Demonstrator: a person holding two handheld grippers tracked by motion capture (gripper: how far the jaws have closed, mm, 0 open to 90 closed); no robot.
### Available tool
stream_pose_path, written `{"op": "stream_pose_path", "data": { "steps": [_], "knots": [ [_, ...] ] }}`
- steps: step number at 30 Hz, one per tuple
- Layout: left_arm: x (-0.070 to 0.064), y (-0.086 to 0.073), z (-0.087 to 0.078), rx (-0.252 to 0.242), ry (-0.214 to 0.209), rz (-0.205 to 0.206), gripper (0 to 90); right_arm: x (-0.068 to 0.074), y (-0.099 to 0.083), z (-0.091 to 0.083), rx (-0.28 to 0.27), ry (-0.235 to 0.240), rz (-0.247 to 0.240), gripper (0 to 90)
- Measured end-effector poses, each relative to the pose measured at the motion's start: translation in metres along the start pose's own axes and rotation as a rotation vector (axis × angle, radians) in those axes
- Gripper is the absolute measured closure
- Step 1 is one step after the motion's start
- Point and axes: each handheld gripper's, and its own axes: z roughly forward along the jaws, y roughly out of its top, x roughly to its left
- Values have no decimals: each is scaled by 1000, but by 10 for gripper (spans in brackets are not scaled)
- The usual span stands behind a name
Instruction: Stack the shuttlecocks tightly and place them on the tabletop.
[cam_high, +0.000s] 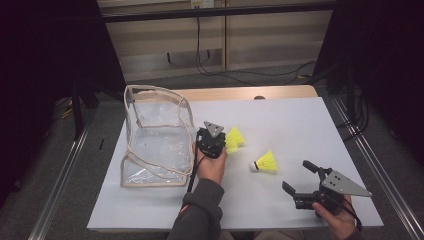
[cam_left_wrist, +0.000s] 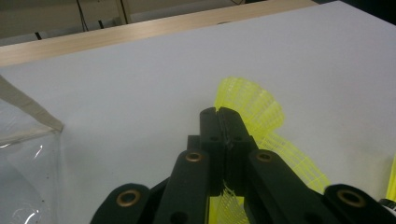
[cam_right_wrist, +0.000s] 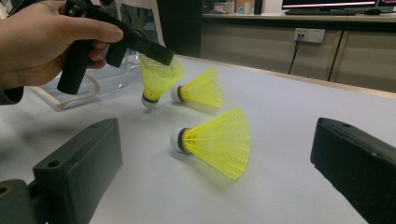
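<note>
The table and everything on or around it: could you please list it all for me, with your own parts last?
Shuttlecocks: three, yellow with white tips; one held off the table by its skirt, one lying just behind it, one lying nearer the right tongs.
Clear bag: one, transparent with beige trim, left part of the table, standing open.
Table: one, white top with a wooden far edge.
Cables: black, on the floor beyond the table.
Left tongs: black, shut on a shuttlecock's skirt.
Right tongs: black, open, near the table's right front.
</note>
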Motion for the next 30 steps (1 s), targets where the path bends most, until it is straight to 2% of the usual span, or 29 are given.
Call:
{"op": "stream_pose_path", "data": {
  "steps": [3, 6, 13, 18, 25, 26, 30],
  "knots": [
    [0, -1, 2, 8, 5, 5, 892, 0, 0, 0, -3, 0, 1, 16],
    [-1, -1, 3, 4, -9, -7, 892, -1, 0, 0, -5, -2, 3, 16],
    [-8, -3, 10, 1, -111, -51, 868, -1, 0, 1, -1, 2, -1, 16],
    [-17, -5, 15, 12, -143, -57, 844, -1, -1, 1, 0, 2, 3, 16],
    [-16, -5, 16, 3, -127, -57, 826, -1, -1, 1, 3, 8, 5, 16],
    [-15, -5, 16, -1, -126, -68, 825, -1, -1, 0, 4, 5, 2, 16],
    [-15, -6, 18, 4, -130, -51, 823, -1, -1, 1, 3, 8, 1, 16]
  ]
}}
